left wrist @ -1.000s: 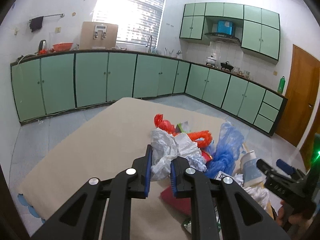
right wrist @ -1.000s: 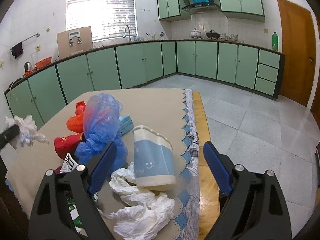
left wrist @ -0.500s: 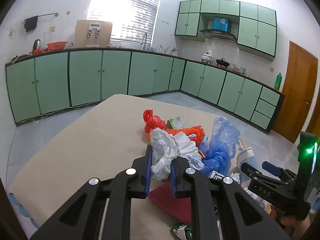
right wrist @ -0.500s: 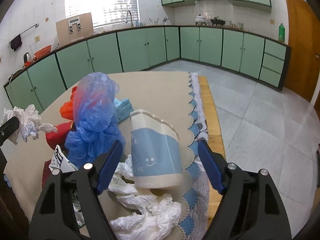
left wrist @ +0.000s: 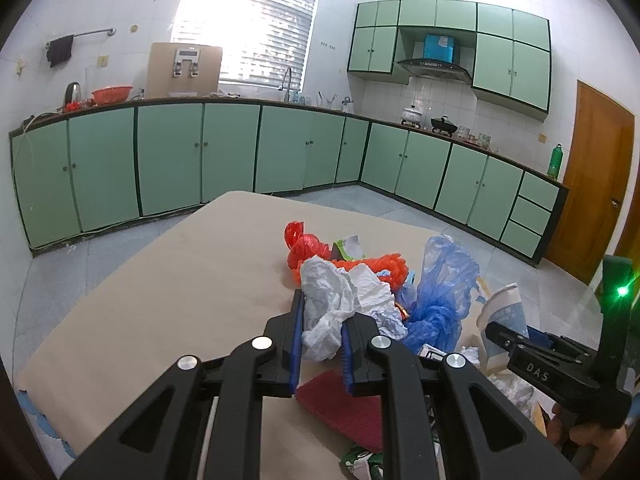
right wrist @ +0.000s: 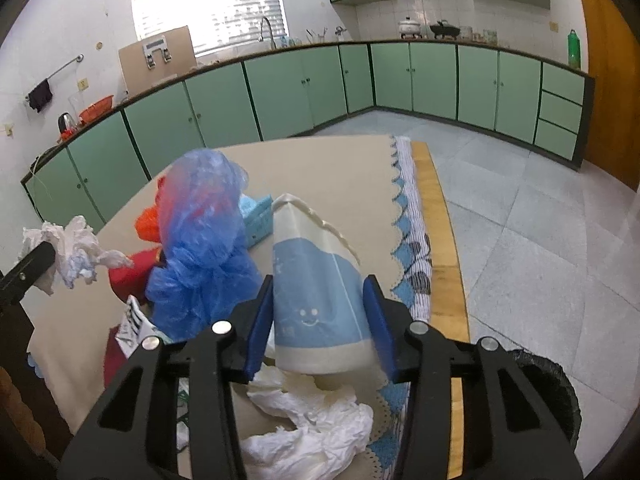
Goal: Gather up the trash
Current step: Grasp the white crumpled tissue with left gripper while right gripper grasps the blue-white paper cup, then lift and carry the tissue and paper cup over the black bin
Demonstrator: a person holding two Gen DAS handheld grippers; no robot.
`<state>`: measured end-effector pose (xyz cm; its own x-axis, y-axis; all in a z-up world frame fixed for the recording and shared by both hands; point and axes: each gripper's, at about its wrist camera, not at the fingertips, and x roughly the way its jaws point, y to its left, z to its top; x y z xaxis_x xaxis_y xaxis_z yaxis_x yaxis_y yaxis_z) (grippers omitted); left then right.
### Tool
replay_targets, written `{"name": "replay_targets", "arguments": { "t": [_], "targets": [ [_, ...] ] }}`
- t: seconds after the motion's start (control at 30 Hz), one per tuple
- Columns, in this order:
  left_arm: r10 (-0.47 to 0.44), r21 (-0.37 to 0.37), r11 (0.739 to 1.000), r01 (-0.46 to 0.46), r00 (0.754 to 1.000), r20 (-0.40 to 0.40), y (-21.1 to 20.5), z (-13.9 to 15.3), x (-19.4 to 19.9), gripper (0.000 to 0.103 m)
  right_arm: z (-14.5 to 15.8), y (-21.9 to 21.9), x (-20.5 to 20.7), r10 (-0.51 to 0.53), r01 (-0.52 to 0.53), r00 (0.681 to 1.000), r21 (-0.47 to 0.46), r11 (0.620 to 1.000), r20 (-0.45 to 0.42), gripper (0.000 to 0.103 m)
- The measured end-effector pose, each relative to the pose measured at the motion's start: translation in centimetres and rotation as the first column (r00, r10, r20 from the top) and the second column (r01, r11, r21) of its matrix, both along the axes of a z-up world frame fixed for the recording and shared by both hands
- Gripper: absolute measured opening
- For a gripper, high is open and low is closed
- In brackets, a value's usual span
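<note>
My left gripper (left wrist: 322,334) is shut on a crumpled white tissue (left wrist: 336,300) and holds it above the beige table (left wrist: 168,288); it also shows in the right wrist view (right wrist: 74,248). My right gripper (right wrist: 320,320) has closed around a white and blue paper cup (right wrist: 316,292) with a smiley face, lying tilted near the table's right edge; its pads (right wrist: 260,320) sit against the cup's sides. The cup also shows in the left wrist view (left wrist: 506,312). A knotted blue plastic bag (right wrist: 200,240) stands just left of the cup.
Orange-red plastic bags (left wrist: 312,248), a dark red pad (left wrist: 340,404), a light blue box (right wrist: 258,216) and crumpled white paper (right wrist: 304,428) lie on the table. A black-lined bin (right wrist: 556,400) stands at the lower right, off the table's edge. Green cabinets (left wrist: 168,152) line the walls.
My right gripper moved forward onto the paper cup and its jaws closed in from wide open to the cup's sides. My left gripper keeps the tissue and has shifted slightly towards the trash pile.
</note>
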<state>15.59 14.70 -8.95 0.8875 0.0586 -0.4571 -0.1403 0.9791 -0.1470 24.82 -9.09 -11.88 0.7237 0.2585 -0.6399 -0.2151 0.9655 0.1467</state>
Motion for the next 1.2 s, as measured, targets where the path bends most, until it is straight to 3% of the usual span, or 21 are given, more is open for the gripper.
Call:
{"name": "replay_targets", "arguments": {
  "t": [0.33, 0.7, 1.0, 1.2],
  "targets": [
    [-0.016, 0.022, 1.000, 0.016, 0.999, 0.042, -1.3, 1.9, -0.8, 0.016, 3.7, -1.0, -1.6, -0.016, 0.015, 0.996, 0.017, 1.000, 0.090, 0.043],
    [-0.108, 0.029, 0.994, 0.106, 0.990, 0.090, -5.2, 4.4, -2.1, 0.016, 7.6, -4.8, -5.0, -0.062, 0.056, 0.982, 0.039, 0.998, 0.176, 0.043],
    [-0.234, 0.028, 0.972, 0.232, 0.966, 0.108, -10.8, 5.3, -2.4, 0.016, 9.3, -9.6, -8.5, -0.135, 0.133, 0.968, 0.023, 0.991, 0.213, 0.043],
    [-0.339, 0.021, 0.941, 0.338, 0.936, 0.092, -15.6, 4.9, -2.5, 0.016, 9.2, -13.7, -10.8, -0.210, 0.215, 0.953, 0.002, 0.977, 0.218, 0.043]
  ]
}}
